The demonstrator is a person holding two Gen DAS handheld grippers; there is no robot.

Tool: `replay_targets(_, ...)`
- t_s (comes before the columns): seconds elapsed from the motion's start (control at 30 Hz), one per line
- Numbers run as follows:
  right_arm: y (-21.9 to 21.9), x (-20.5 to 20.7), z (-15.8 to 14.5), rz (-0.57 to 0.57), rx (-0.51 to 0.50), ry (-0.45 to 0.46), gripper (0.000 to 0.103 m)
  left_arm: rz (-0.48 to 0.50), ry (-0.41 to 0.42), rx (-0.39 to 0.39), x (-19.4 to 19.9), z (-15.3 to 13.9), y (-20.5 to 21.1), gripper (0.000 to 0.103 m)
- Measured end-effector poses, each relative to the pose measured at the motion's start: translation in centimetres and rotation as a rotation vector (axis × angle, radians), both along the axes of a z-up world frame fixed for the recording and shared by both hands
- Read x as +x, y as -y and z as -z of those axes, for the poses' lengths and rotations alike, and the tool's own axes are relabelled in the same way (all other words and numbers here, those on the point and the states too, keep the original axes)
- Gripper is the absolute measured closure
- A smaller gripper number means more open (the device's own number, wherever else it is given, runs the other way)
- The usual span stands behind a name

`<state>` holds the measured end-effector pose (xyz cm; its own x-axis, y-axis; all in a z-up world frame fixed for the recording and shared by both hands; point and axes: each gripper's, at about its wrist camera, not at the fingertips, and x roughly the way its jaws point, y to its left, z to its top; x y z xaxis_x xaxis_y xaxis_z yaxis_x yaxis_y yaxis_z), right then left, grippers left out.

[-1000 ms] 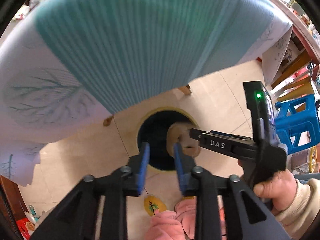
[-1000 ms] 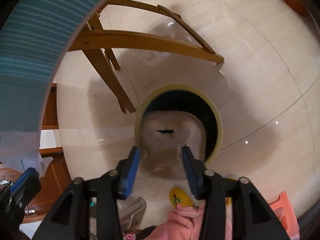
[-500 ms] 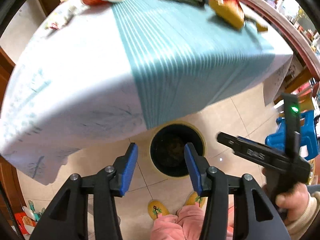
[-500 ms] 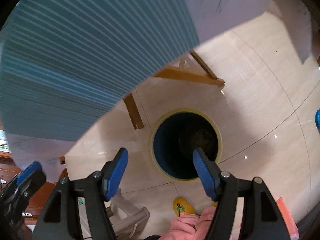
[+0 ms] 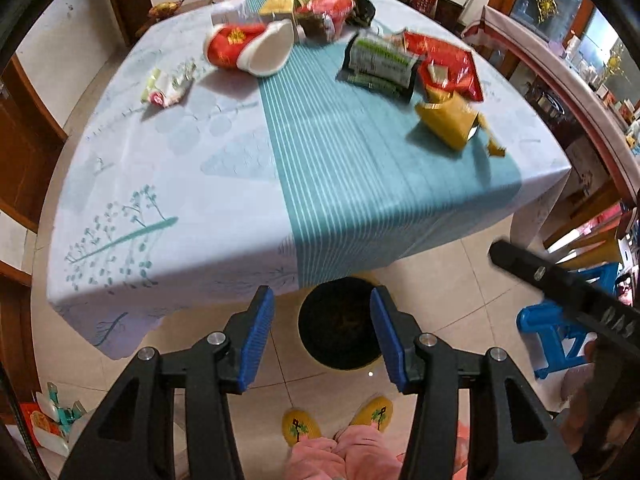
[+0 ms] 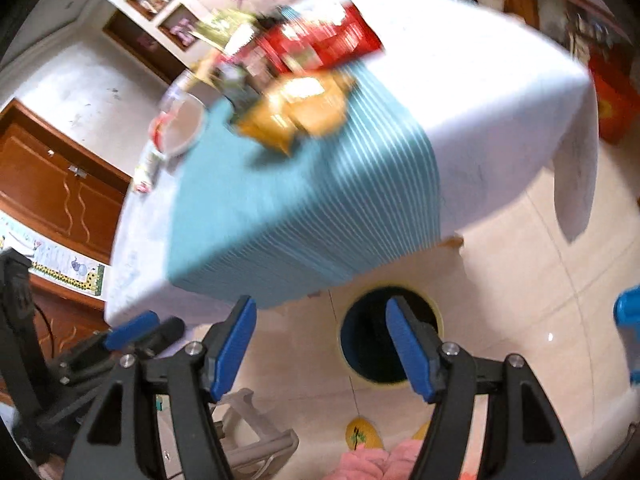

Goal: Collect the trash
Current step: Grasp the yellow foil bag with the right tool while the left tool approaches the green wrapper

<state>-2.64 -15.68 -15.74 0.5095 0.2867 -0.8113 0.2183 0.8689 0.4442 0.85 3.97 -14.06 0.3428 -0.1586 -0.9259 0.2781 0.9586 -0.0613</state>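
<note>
- Both pairs of jaws stood apart with nothing between the pads; the left gripper (image 5: 322,338) and the right gripper (image 6: 320,346) had each just been opening, and only floor and bin showed in their gaps.
- Directly beneath the two grippers, on the tiled floor at the table's near edge, sat the trash bin (image 5: 340,324), its dark mouth facing up.
- What remained to collect lay up on the tablecloth (image 5: 180,184), ahead of and above the jaws, toward the far half of the table.
- Closest to the near edge was the yellow snack packet (image 5: 446,122), lying crumpled on the teal stripe toward the right corner; its long axis ran roughly slantwise across the stripe, though blur in the right wrist view hid the detail.
- Behind it lay the red wrapper (image 5: 444,66), the green-labelled dark packet (image 5: 378,64) and the tipped red paper cup (image 5: 248,48); a small candy wrapper (image 5: 166,86) sat apart on the left.
- Judging by sides, the right hand seemed nearer the yellow packet, the left hand nearer the candy wrapper.
</note>
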Motion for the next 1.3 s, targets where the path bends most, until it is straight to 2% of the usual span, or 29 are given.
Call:
replay_targets(0.13, 0.8, 1.4, -3.6, 0.013, -0.028, 0.048, 0.035, -0.031, 0.026, 0.004, 0.3, -2.1, -0.6, 0.054)
replay_targets(0.23, 1.5, 2.8, -4.5, 0.035, -0.036, 0.049, 0.036, -0.067, 0.054, 0.010, 0.3, -3.4, -2.1, 0.047)
replay_targets(0.33, 1.7, 3.9, -4.4, 0.054, -0.060, 0.026, 0.036, -0.104, 0.088, 0.015, 0.9, -4.6, -3.5, 0.041)
replay_targets(0.43, 1.9, 5.8, -4.4, 0.084, -0.078, -0.006, 0.036, -0.127, 0.098, 0.018, 2.2, -5.1, -4.5, 0.039)
replay_targets(0.53, 2.3, 7.3, -3.8, 0.123, -0.062, -0.032, 0.036, -0.143, 0.105, 0.024, 4.0, -5.0, -5.2, 0.038)
replay_targets(0.63, 2.4, 8.8, -3.0, 0.158, -0.049, -0.067, 0.036, -0.154, 0.113, 0.030, 6.3, -5.2, -6.1, 0.032)
replay_targets(0.83, 1.5, 11.5, -1.2, 0.214, -0.067, -0.141, 0.036, -0.130, 0.153, 0.059, 11.0, -5.5, -7.1, 0.020)
replay_targets(1.0, 0.5, 13.1, -0.4, 0.236, -0.146, -0.170, 0.037, -0.118, 0.158, 0.083, 15.5, -4.8, -8.0, 0.019)
replay_targets(1.07, 0.0, 13.6, -0.4, 0.221, -0.181, -0.167, 0.059, -0.126, 0.152, 0.088, 17.5, -4.3, -8.5, 0.019)
replay_targets(1.1, -0.2, 13.8, -0.5, 0.218, -0.188, -0.154, 0.063, -0.131, 0.146, 0.089, 18.2, -4.0, -8.8, 0.019)
replay_targets(1.13, -0.3, 14.0, -0.6, 0.213, -0.189, -0.142, 0.073, -0.137, 0.137, 0.089, 19.1, -3.5, -9.1, 0.019)
replay_targets(1.23, -0.7, 14.3, -1.0, 0.195, -0.211, -0.122, 0.081, -0.159, 0.091, 0.084, 21.5, -2.0, -9.9, 0.019)
replay_targets(1.3, -0.9, 14.2, -1.5, 0.190, -0.236, -0.105, 0.083, -0.174, 0.063, 0.078, 22.7, -0.9, -10.4, 0.019)
